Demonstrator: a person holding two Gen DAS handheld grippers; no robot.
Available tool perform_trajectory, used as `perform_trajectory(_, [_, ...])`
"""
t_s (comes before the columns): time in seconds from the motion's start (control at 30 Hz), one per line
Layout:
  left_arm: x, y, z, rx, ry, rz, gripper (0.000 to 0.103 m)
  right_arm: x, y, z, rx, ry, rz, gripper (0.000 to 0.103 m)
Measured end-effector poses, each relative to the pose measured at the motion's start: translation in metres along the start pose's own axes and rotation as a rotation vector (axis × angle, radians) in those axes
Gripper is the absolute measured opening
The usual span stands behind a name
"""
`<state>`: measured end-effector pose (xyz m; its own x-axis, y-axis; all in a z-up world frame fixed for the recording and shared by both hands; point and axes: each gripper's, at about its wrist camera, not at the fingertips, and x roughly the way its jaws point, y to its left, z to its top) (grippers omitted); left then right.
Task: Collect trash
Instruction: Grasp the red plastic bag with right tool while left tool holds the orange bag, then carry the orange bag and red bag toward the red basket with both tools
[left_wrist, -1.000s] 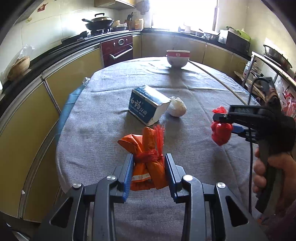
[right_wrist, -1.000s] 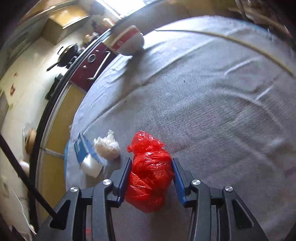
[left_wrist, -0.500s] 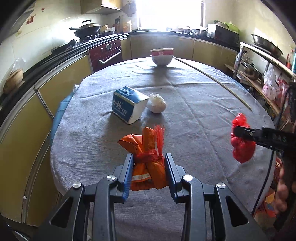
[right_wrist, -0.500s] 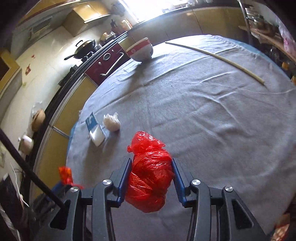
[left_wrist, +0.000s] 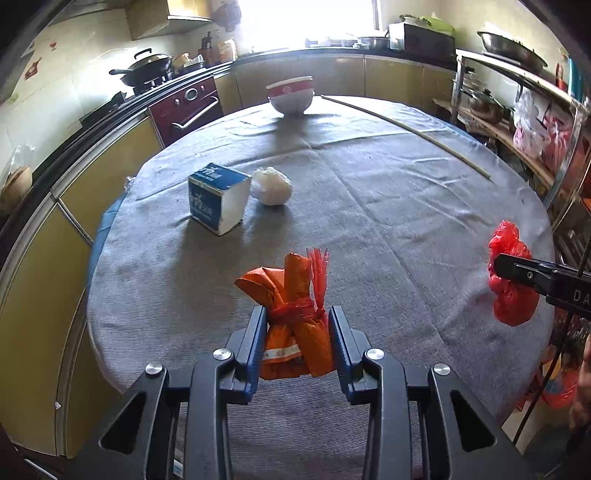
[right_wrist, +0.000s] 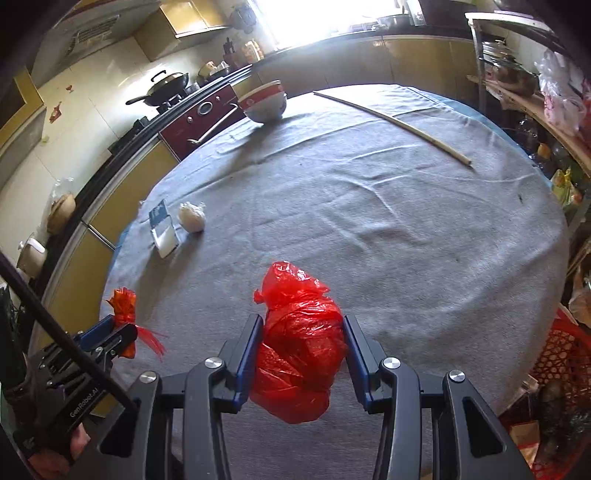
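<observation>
My left gripper (left_wrist: 297, 325) is shut on an orange wrapper bundle (left_wrist: 293, 325) tied with red string, held above the near edge of the round table (left_wrist: 388, 229). At the right of that view the right gripper (left_wrist: 517, 273) carries a red plastic bag (left_wrist: 511, 295). In the right wrist view my right gripper (right_wrist: 303, 339) is shut on the red plastic bag (right_wrist: 299, 350), lifted over the table's near side. The left gripper (right_wrist: 110, 339) with its orange bundle (right_wrist: 123, 302) shows at lower left. A blue and white carton (left_wrist: 218, 199) and a white wad (left_wrist: 271, 186) lie on the grey cloth.
A red and white bowl (left_wrist: 290, 96) stands at the table's far edge. A long thin stick (left_wrist: 406, 129) lies across the far right. Yellow cabinets and a stove with a wok (left_wrist: 142, 70) line the left; a cluttered shelf (left_wrist: 517, 110) and a red basket (right_wrist: 565, 350) stand right.
Both grippers have pulled back toward the near edge with their loads still gripped. The carton, wad and bowl look farther away. The red bag has shifted right and lower in the left view.
</observation>
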<state>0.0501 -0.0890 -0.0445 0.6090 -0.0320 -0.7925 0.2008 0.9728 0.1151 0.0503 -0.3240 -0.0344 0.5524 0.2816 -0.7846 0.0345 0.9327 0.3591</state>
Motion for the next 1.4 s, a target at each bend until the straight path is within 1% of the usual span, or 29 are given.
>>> perform_trajectory(0.1, [0.002,-0.006,0.000,0.015,0.007,0.005,0.036,0.003,-0.002,-0.003,-0.013,0.008,-0.016,0.046])
perform_trajectory(0.43, [0.008,-0.013,-0.003,0.031,0.027,0.017,0.036,0.019,-0.003,-0.014,-0.022,0.049,0.002,0.046])
perform_trajectory(1.4, [0.014,-0.015,-0.005,0.040,0.039,0.017,0.036,0.024,-0.006,-0.016,0.005,0.058,0.021,0.047])
